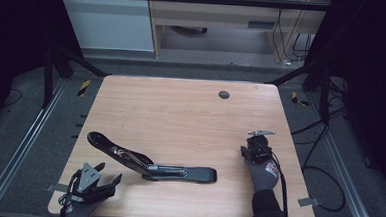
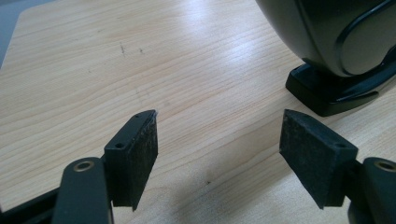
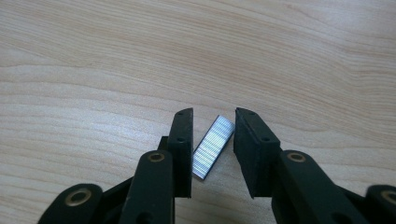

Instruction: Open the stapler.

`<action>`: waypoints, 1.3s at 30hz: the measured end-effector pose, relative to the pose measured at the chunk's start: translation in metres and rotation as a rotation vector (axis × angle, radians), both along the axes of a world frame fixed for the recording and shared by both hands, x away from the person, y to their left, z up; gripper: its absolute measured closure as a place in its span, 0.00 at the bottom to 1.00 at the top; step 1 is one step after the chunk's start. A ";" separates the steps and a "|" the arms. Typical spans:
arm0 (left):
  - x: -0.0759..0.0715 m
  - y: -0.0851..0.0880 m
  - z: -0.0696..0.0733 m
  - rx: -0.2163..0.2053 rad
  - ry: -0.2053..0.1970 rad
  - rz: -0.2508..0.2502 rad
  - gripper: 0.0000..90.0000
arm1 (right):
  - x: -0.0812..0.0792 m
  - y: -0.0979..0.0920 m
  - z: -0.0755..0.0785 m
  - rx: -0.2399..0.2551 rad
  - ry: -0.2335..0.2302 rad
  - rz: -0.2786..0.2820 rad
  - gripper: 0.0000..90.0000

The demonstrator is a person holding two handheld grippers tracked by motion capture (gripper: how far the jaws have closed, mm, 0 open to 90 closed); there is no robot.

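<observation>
On the wooden counter [image 1: 180, 113], the right tongs [image 3: 213, 123] point down over a strip of staples [image 3: 213, 147] lying flat between the two pads, which are spread and not pressing on it, at about four o'clock on the counter. The left tongs [image 2: 219, 126] are spread wide over bare wood at seven o'clock. The opened black stapler [image 1: 148, 163] lies between them, near six o'clock.

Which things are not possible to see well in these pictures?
- Stapler: left gripper view, cut off by the top and right edges.
- Staple strip: right gripper view, whether the right tongs touch it is unclear.
- Left tongs: high view, dark, tips hard to separate.
</observation>
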State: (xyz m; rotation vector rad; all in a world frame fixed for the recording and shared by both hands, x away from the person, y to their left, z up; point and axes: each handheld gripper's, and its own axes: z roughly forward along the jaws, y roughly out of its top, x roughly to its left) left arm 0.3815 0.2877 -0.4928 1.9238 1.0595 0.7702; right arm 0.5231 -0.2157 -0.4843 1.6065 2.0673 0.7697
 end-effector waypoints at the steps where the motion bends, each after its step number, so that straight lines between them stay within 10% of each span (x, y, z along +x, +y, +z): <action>1: 0.000 0.000 0.000 0.000 0.000 0.000 0.30 | 0.000 0.000 -0.001 -0.006 0.000 0.002 0.78; 13: 0.000 -0.001 0.000 0.005 0.003 -0.005 0.31 | 0.001 0.001 -0.003 -0.035 0.016 0.007 0.87; 25: -0.001 -0.001 0.000 0.008 0.005 -0.013 0.31 | -0.028 -0.003 0.003 -0.029 -0.002 0.242 0.86; 39: -0.001 -0.003 -0.001 0.015 0.013 -0.020 0.31 | -0.052 -0.011 -0.005 -0.033 0.009 0.312 0.86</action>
